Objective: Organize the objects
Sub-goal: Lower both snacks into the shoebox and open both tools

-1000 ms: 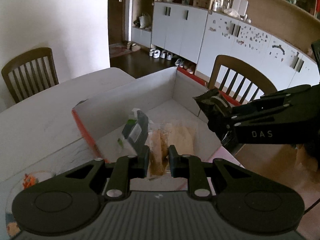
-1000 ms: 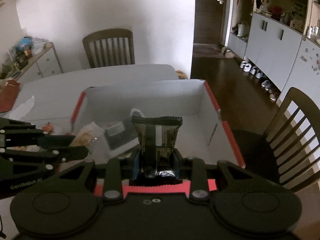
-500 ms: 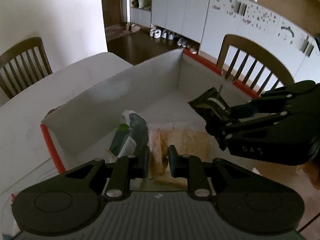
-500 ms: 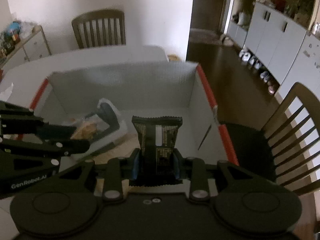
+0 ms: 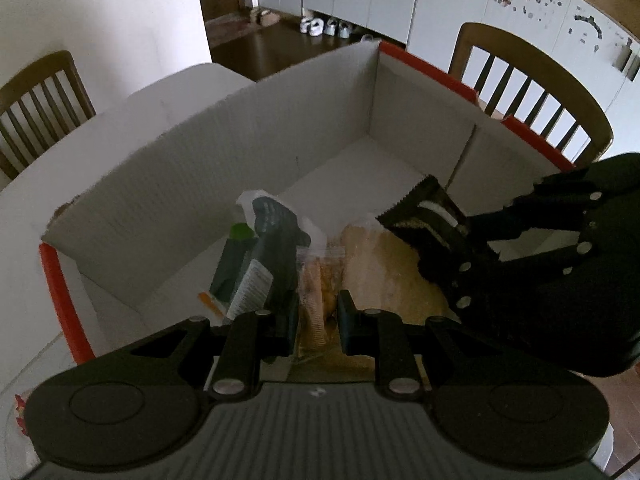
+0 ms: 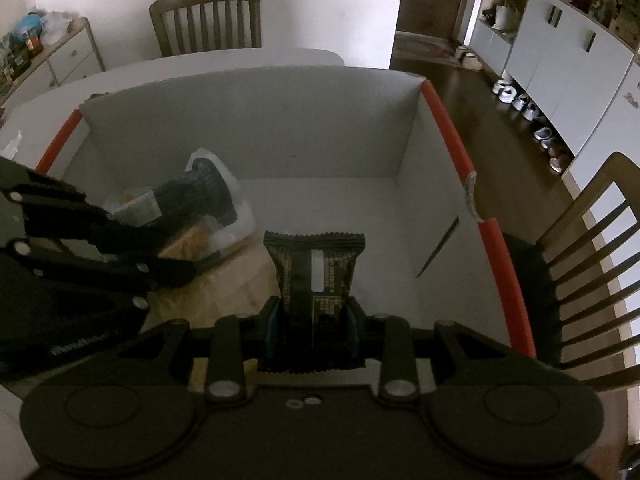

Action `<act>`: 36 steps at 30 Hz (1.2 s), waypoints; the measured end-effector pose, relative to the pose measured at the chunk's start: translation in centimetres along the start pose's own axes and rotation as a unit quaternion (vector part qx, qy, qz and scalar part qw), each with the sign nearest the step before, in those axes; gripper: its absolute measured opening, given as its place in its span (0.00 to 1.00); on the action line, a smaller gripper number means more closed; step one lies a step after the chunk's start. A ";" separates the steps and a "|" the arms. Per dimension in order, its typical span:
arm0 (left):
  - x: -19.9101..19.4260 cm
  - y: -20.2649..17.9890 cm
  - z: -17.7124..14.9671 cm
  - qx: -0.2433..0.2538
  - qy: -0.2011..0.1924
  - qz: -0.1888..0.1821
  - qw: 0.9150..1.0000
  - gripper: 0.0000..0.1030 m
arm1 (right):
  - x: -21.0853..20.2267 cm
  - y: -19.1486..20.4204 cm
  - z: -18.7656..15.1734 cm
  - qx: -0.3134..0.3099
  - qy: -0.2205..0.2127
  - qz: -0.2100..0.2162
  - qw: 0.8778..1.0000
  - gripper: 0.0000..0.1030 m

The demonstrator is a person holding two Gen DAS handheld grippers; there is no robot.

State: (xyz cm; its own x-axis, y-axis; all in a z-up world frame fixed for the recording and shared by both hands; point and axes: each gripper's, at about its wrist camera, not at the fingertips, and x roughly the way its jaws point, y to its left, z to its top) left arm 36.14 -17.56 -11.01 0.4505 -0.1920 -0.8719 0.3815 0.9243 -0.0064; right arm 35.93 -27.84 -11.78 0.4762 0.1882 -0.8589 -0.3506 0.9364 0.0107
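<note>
A white cardboard box (image 5: 224, 152) with orange-red rims stands on the table; it also shows in the right wrist view (image 6: 248, 120). My left gripper (image 5: 314, 316) is shut on a clear snack bag (image 5: 316, 280) with a dark green packet (image 5: 276, 240) against it, held inside the box. My right gripper (image 6: 310, 322) is shut on a dark brown snack packet (image 6: 314, 264), held upright over the box's inside. That packet shows in the left wrist view (image 5: 428, 216) beside the left gripper's load.
A tan paper sheet (image 5: 392, 268) lies on the box floor. Wooden chairs stand at the table's far side (image 6: 206, 16) and right (image 6: 592, 248). White cabinets (image 5: 500, 4) with shoes below line the far wall. A sideboard (image 6: 44, 56) stands at left.
Both grippers have moved forward and down into the box with their loads. The box now fills more of each view.
</note>
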 end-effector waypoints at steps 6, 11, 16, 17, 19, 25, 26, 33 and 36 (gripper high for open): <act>0.8 0.1 0.1 0.003 0.029 0.000 1.000 0.18 | 0.3 -0.5 0.1 0.002 -0.003 -0.003 1.000 0.33; 0.9 0.1 0.2 -0.001 0.037 -0.003 0.999 0.18 | -0.2 -0.5 0.1 0.002 -0.005 -0.005 1.000 0.38; 0.2 -0.4 -0.4 0.006 0.028 0.004 1.000 0.20 | -0.8 -0.7 0.0 0.007 -0.011 -0.009 1.000 0.45; -0.1 -0.5 -0.5 0.007 0.024 0.005 1.000 0.20 | -1.0 -0.8 -0.1 0.008 -0.013 -0.008 1.000 0.46; -0.5 -0.6 -0.7 0.006 0.016 0.006 1.000 0.21 | -1.5 -0.9 -0.1 0.010 -0.017 -0.008 1.000 0.46; -2.0 -0.5 -0.6 0.005 -0.006 0.000 1.000 0.25 | -3.4 -0.9 -0.4 0.011 -0.032 -0.006 0.999 0.50; -2.3 -0.5 -0.8 0.005 -0.008 0.001 1.000 0.25 | -3.7 -0.8 -0.4 0.011 -0.035 -0.006 0.999 0.51; -3.6 -0.4 -0.9 -0.007 -0.035 -0.003 0.999 0.26 | -5.9 -0.1 -0.8 0.013 -0.054 -0.002 0.998 0.54; -4.7 -0.2 -1.4 -0.007 -0.046 -0.005 0.999 0.25 | -7.1 0.5 -1.0 0.011 -0.064 0.000 0.998 0.55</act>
State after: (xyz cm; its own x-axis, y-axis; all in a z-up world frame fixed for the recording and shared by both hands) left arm 32.80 -16.39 -7.64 0.5196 -0.2310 -0.8226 0.3757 0.9265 -0.0228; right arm 31.59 -29.01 -6.20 0.5753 0.2226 -0.7871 -0.3336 0.9424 0.0226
